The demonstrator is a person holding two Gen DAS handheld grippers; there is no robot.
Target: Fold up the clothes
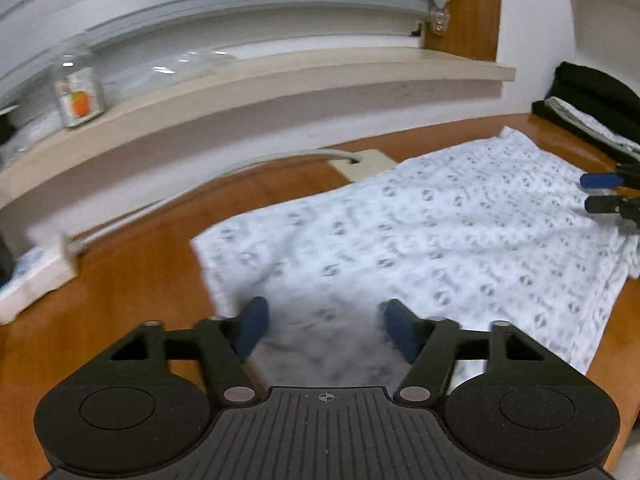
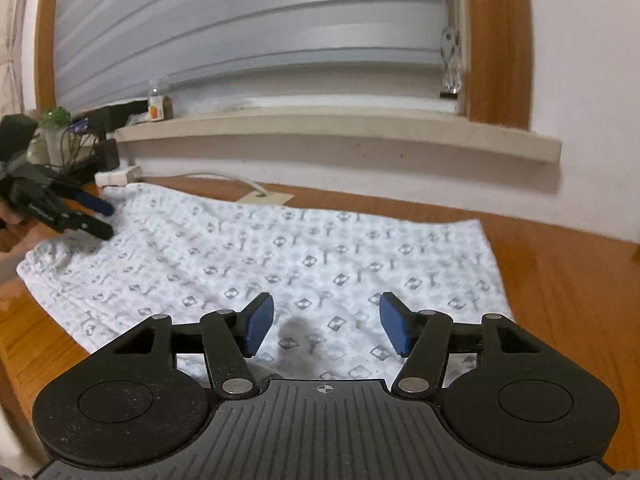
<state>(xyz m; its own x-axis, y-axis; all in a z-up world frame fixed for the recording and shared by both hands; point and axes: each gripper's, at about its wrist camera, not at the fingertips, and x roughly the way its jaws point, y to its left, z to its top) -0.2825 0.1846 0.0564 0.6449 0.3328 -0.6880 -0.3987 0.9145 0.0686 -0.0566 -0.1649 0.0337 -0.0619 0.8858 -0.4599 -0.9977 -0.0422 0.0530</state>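
A white cloth with a grey print (image 1: 420, 240) (image 2: 280, 256) lies flat in a folded rectangle on the wooden table (image 1: 140, 248) (image 2: 568, 280). My left gripper (image 1: 326, 330) hovers open above the cloth's near left part, nothing between its blue pads. In the right wrist view the left gripper (image 2: 106, 220) shows at the cloth's far left corner, jaws apart. My right gripper (image 2: 326, 324) stands open over the cloth's near edge, empty. In the left wrist view the right gripper (image 1: 596, 192) is seen at the right edge, over the cloth.
A window sill (image 1: 240, 92) (image 2: 340, 128) runs along the wall with a small jar (image 1: 78, 98) (image 2: 157, 106) on it. A cable and beige pad (image 1: 366, 162) lie behind the cloth. Folded dark and pale clothes (image 1: 592, 108) are stacked at the right. Cables and a power strip (image 2: 118, 176) sit at the left.
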